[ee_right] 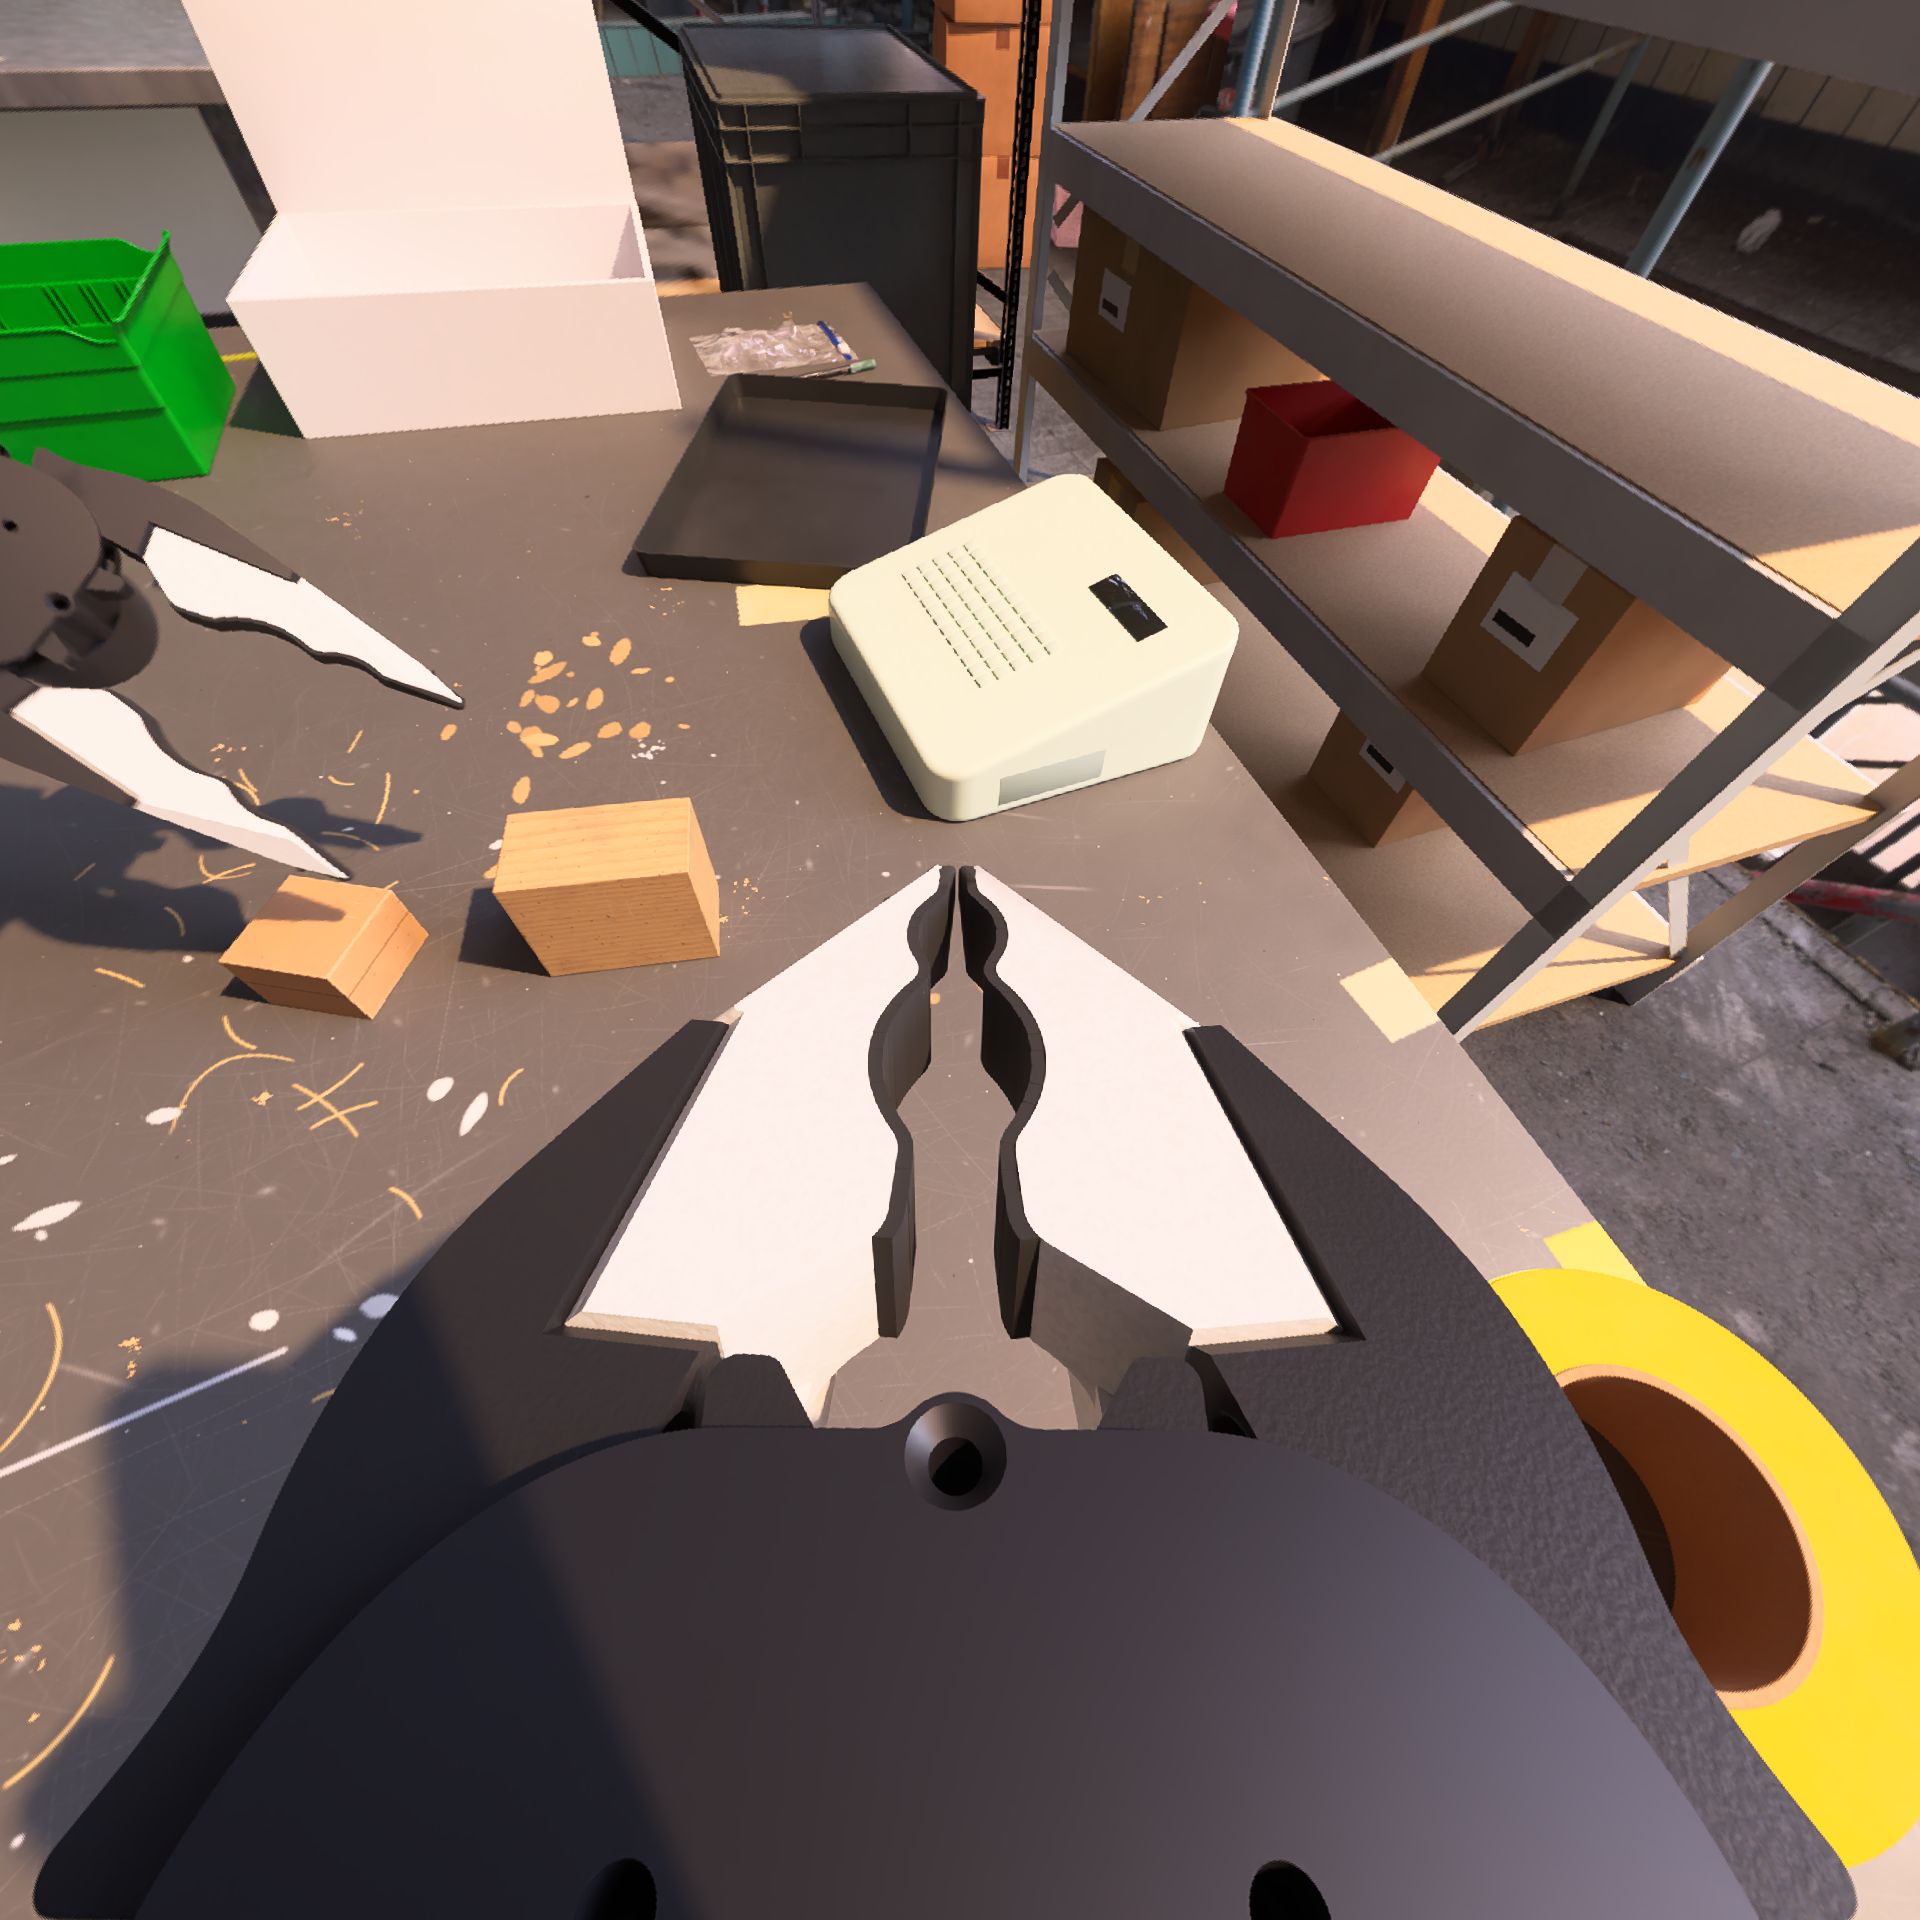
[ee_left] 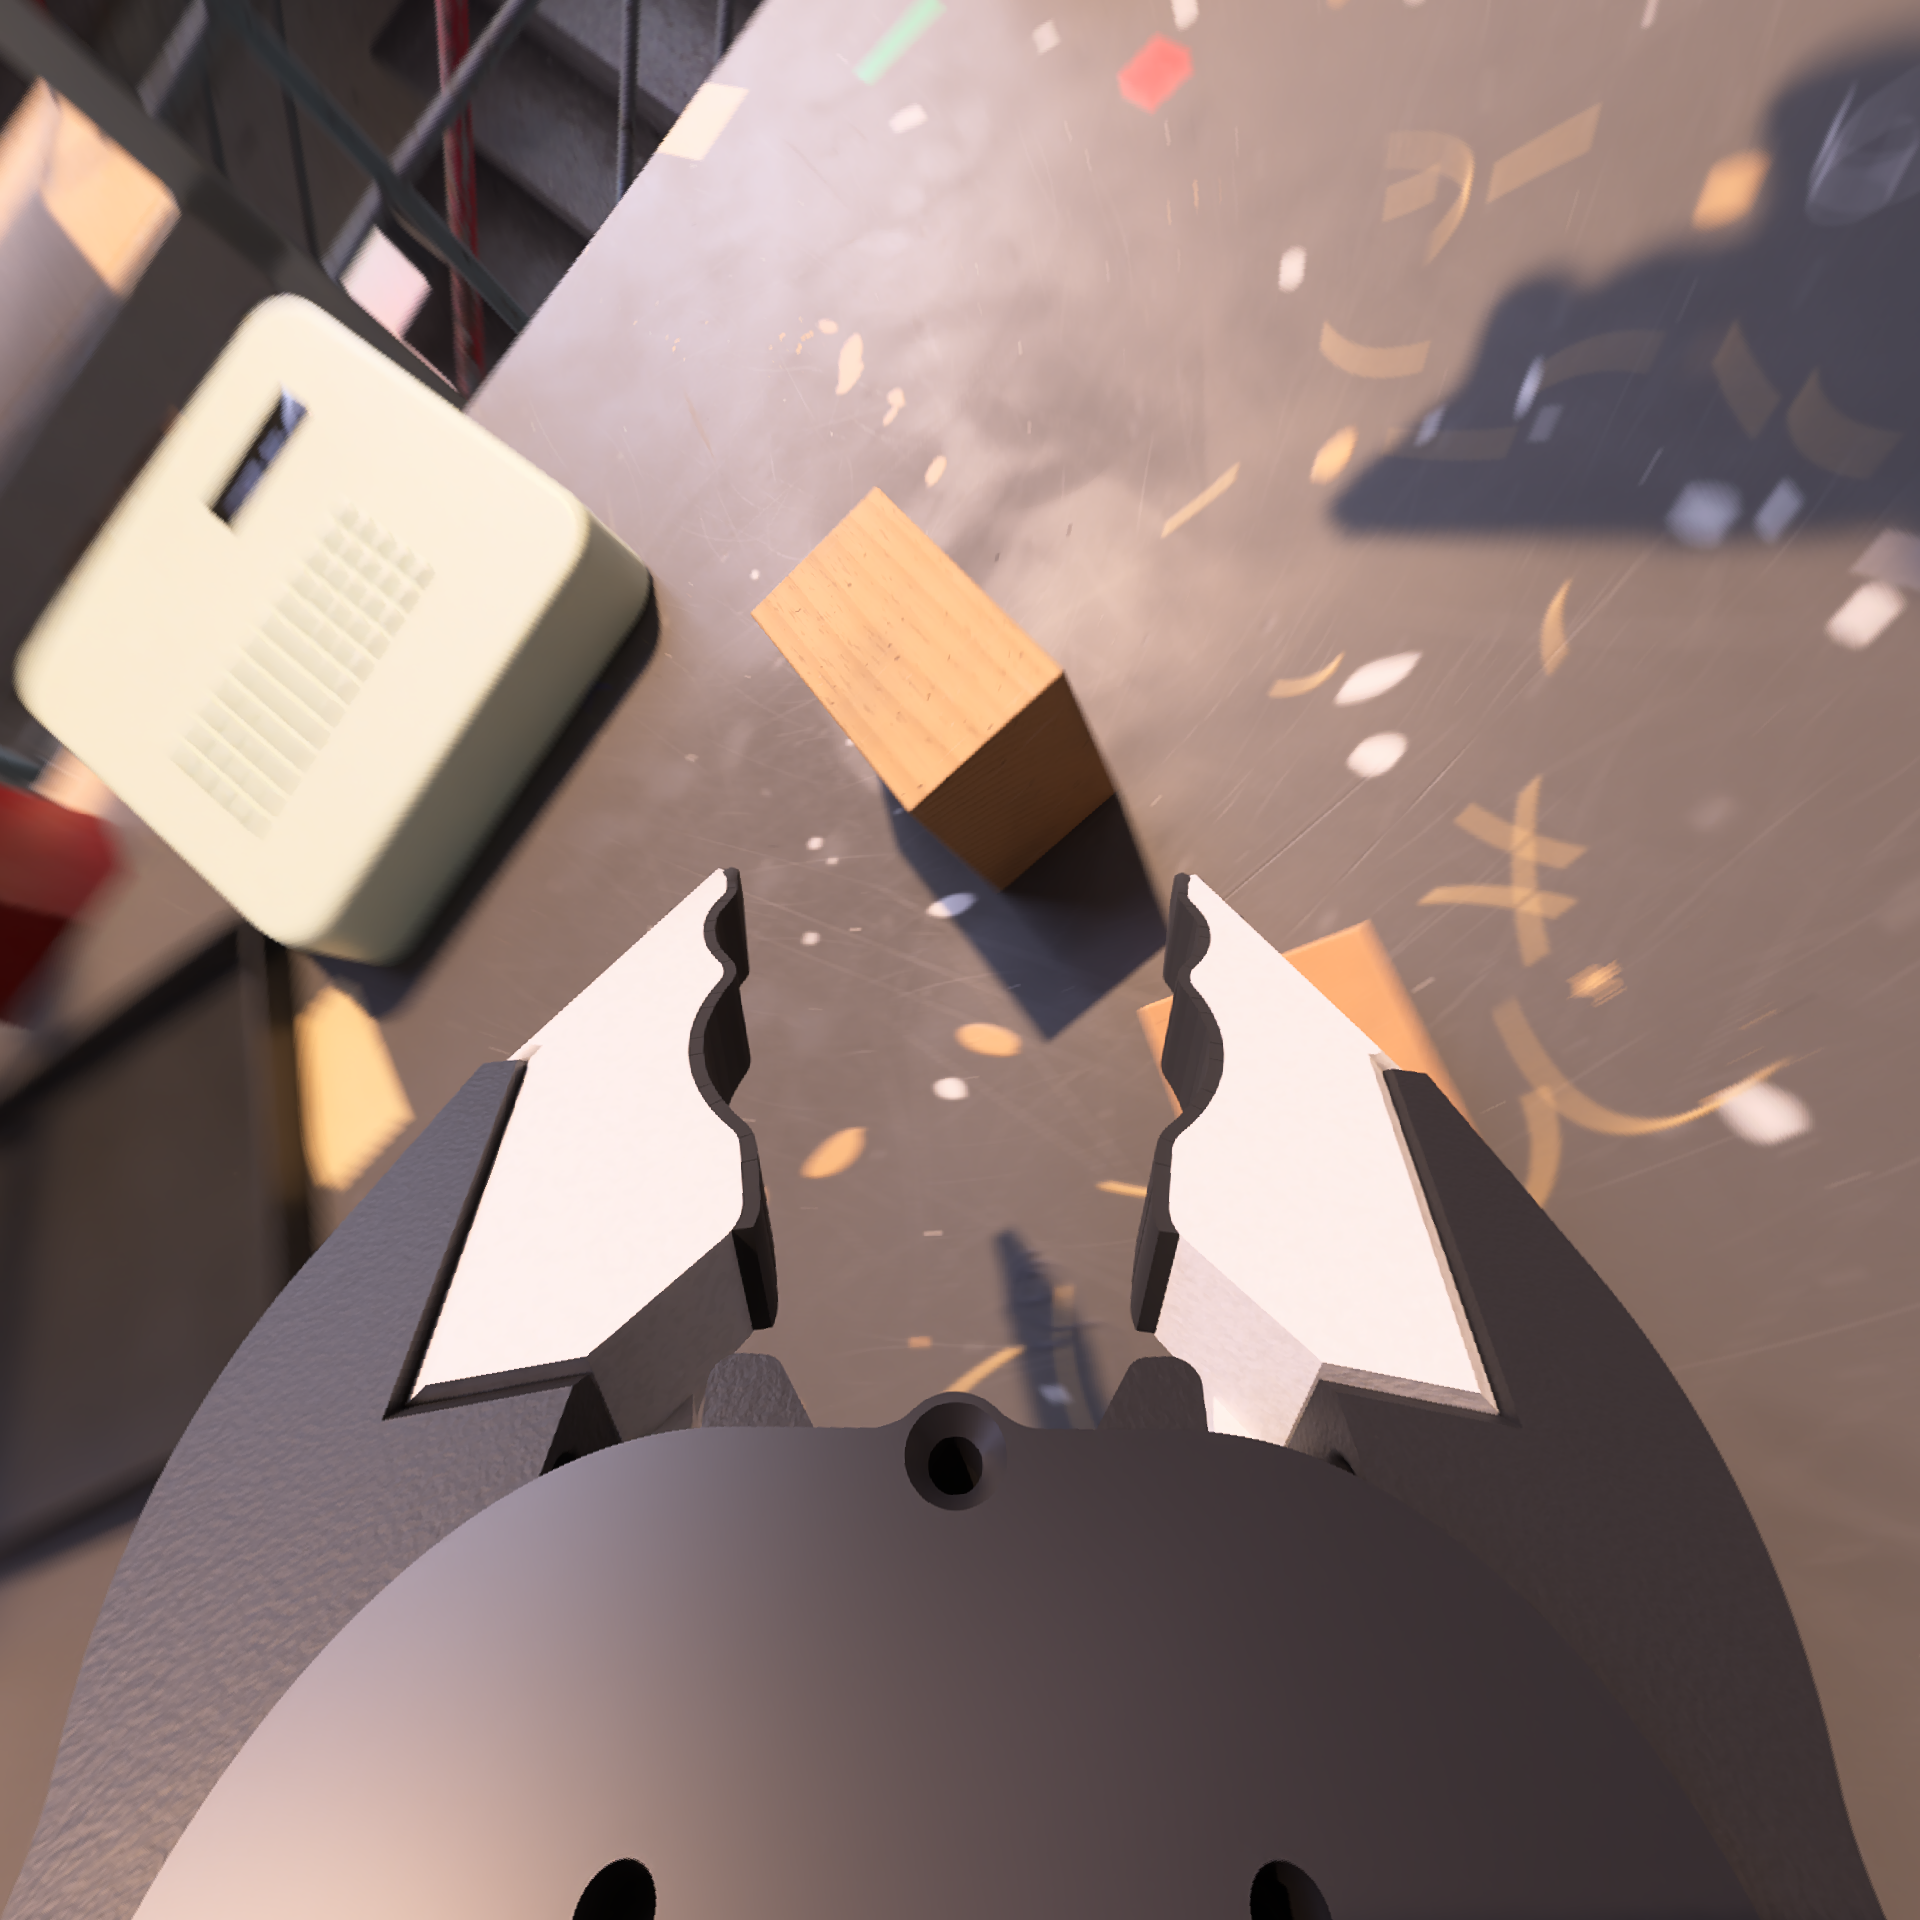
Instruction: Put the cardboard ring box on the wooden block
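Observation:
The cardboard ring box is a small tan box lying on the grey table, left of the wooden block. My left gripper is open and empty, and hovers just above and behind the ring box. In the left wrist view the gripper points down at the table. There the wooden block lies just beyond its fingertips, and the ring box is partly hidden behind the right-hand finger. My right gripper is shut and empty, to the right of the block.
A cream device sits behind the block near the table's right edge. A black tray, a white open box and a green crate stand farther back. A yellow tape roll lies at the near right. A shelf rack stands past the table edge.

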You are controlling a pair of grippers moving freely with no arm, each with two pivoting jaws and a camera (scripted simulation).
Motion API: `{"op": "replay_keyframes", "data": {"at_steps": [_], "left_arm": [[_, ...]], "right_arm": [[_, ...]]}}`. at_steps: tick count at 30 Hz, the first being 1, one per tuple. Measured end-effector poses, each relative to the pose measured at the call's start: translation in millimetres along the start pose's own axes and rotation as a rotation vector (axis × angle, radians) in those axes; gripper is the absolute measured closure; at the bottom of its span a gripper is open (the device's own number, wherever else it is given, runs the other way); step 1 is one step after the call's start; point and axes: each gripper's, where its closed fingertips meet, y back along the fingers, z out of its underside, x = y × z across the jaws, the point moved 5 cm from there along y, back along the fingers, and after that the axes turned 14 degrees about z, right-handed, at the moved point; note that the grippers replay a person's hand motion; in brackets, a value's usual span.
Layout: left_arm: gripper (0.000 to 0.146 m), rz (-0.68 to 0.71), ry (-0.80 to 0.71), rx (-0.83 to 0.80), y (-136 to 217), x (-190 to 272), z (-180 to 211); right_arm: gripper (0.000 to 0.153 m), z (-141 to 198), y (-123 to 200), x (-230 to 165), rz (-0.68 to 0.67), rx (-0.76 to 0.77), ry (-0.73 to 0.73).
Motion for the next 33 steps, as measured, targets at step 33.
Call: {"op": "replay_keyframes", "data": {"at_steps": [33], "left_arm": [[0.087,0.145,0.619,-0.607,-29.2,58.5,33.7]], "right_arm": [[0.152,0.2,0.2,0.3,-0.015,0.007,0.014]]}}
